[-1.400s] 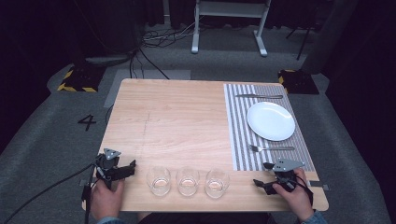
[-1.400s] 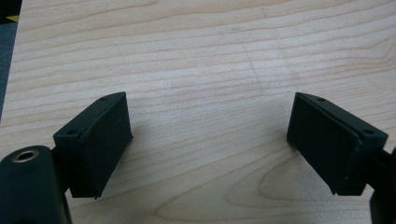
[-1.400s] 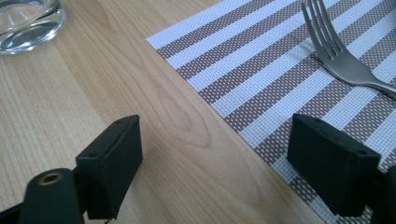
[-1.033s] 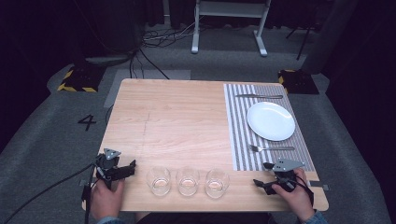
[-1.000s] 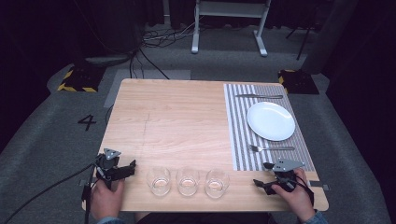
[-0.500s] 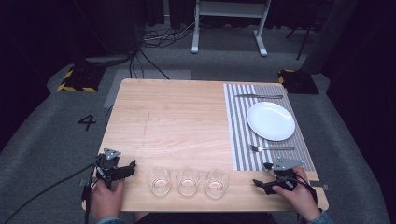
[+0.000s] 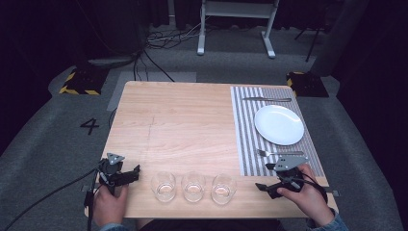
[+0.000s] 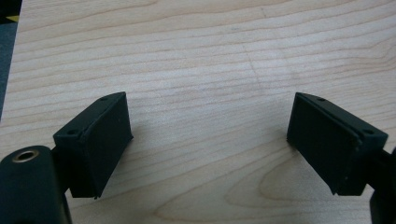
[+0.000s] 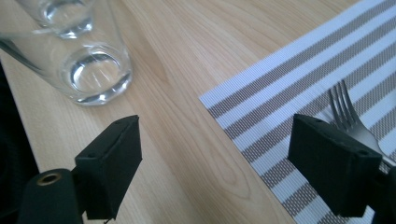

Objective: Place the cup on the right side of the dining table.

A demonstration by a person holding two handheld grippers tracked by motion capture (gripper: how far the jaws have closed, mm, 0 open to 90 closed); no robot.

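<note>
- Wooden table [image 7: 192, 120] stands on grey carpet, with a striped placemat [image 7: 248, 144] covering its right part.
- On the placemat lie a white plate [image 7: 279, 124], a knife [image 7: 266, 99] at the far edge beyond the plate, and a fork [image 7: 279, 153] on the near side of the plate.
- Three clear glasses stand in a row along the near edge: left glass [image 7: 163, 186], middle glass [image 7: 193, 186], right glass [image 7: 223, 187]. All are upright and just beside one another.
- Left gripper [image 7: 130, 173] sits at the near left corner of the table, held in the person's left hand [image 7: 108, 204]; its jaws point toward the glasses, a little apart from the left one.
- In the left gripper view the jaws stand wide apart over bare wood, with nothing between them.
- Right gripper [image 7: 263, 186] is held in the right hand [image 7: 308, 197] at the near right, near the placemat's near left corner, pointing left toward the right glass.
- In the right gripper view its jaws are spread wide and empty; the fork's tines show just above the right-hand jaw, and a glass stands beyond the left-hand one.
- A cable [image 7: 48, 195] trails from the left gripper across the carpet.
</note>
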